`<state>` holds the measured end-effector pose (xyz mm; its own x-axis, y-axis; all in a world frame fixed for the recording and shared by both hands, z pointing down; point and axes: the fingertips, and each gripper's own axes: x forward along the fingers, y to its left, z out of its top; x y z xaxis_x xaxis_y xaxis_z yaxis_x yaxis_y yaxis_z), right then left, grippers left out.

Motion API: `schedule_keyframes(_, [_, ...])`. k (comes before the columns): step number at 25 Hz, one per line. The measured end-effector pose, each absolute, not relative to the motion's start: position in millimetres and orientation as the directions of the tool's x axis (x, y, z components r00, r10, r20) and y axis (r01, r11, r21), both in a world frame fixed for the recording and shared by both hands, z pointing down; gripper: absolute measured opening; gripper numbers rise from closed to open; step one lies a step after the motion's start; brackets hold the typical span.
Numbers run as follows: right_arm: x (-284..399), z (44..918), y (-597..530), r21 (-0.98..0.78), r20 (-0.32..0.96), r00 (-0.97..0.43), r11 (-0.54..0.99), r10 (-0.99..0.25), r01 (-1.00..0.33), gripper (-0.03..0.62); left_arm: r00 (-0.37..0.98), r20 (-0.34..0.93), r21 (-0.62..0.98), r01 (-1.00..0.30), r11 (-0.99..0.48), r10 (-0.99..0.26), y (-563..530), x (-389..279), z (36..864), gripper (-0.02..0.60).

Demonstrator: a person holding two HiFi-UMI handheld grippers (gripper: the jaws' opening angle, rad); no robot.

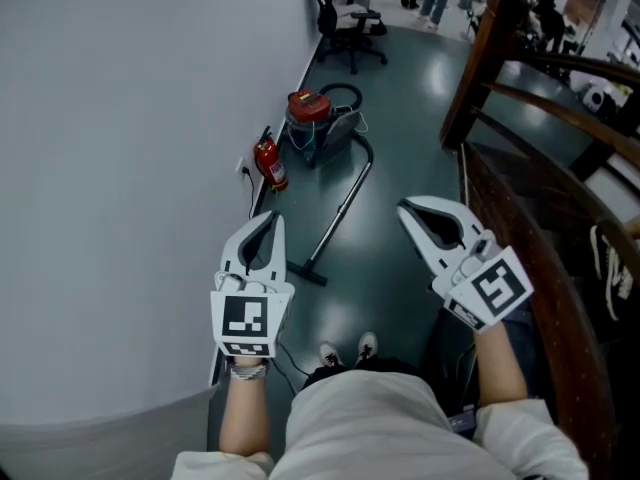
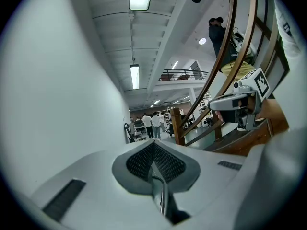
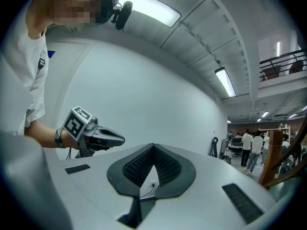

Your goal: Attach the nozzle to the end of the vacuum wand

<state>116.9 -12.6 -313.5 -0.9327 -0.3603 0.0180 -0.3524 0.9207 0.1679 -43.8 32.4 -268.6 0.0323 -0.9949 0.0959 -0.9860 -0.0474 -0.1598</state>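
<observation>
A red canister vacuum (image 1: 309, 109) stands on the dark floor by the white wall. Its black wand (image 1: 340, 208) lies slanting toward me. A dark nozzle piece (image 1: 305, 271) sits at the wand's near end; whether the two are joined I cannot tell. My left gripper (image 1: 273, 220) is held up in the air left of the wand, shut and empty. My right gripper (image 1: 404, 208) hovers to the wand's right, also shut with nothing in it. In the left gripper view the pads (image 2: 154, 153) meet, and the right gripper (image 2: 236, 102) shows beyond them. The right gripper view shows its closed jaws and the left gripper (image 3: 99, 138).
A red fire extinguisher (image 1: 270, 163) stands against the wall (image 1: 120, 168). A wooden stair railing (image 1: 500, 98) runs along the right. An office chair (image 1: 350, 23) and several people are farther down the corridor. My shoes (image 1: 350, 350) are just behind the wand's near end.
</observation>
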Motion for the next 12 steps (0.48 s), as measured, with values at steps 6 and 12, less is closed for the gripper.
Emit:
schedule_keyframes(6, [124.1,-309.5,-21.1,0.169,0.028,-0.928,0.917,-0.371,-0.362,0.026,0.026,0.092,-0.163,-0.986,-0.041,-0.995,29.3,-39.8,-274.3,0.000])
schedule_keyframes(12, [128.0,-308.5,-29.9,0.184,0.040,-0.927,0.914,-0.374,-0.361,0.026,0.028,0.097,-0.164,-0.985,-0.044,-0.995,22.4,-37.6,-273.5,0.000])
